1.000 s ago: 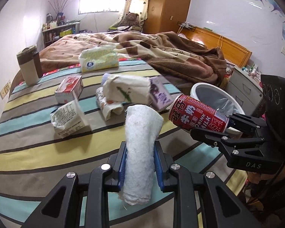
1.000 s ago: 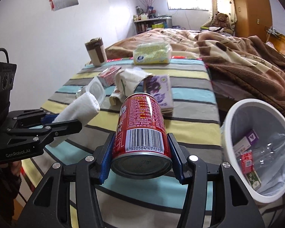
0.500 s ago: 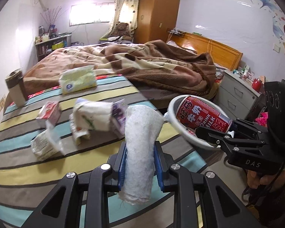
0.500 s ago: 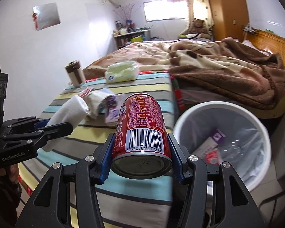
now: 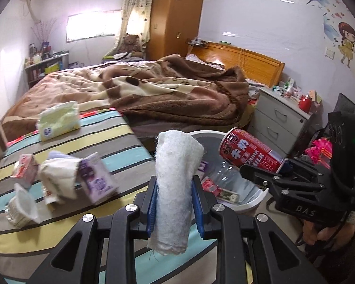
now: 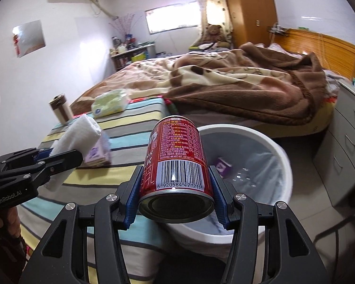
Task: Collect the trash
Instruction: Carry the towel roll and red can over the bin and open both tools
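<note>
Far left, bed [image 5: 66,144]: striped cover, with a brown-and-cream cup [image 6: 60,108] at its far edge and a pale green tissue pack [image 5: 59,122] just beside the brown blanket [image 5: 177,94].
Loose trash: a red-and-white carton [image 5: 24,169], a crumpled white wrapper [image 5: 59,177] and a purple carton [image 5: 95,179] lie bunched together on the stripes, blurred.
Left tongs [image 5: 174,203]: clamped tight on a rolled white towel [image 5: 175,189], which stands upright between the blue pads over the bed's edge.
Trash bin [image 6: 279,156]: white, lined with clear plastic, on the floor right against the bed; a purple carton and red scraps lie inside.
Right tongs [image 6: 176,191]: gripping a red milk drink can [image 6: 177,156] by its sides, barcode up, hanging over the bin's near rim.
Far right: grey drawers [image 5: 279,123] by the headboard.
</note>
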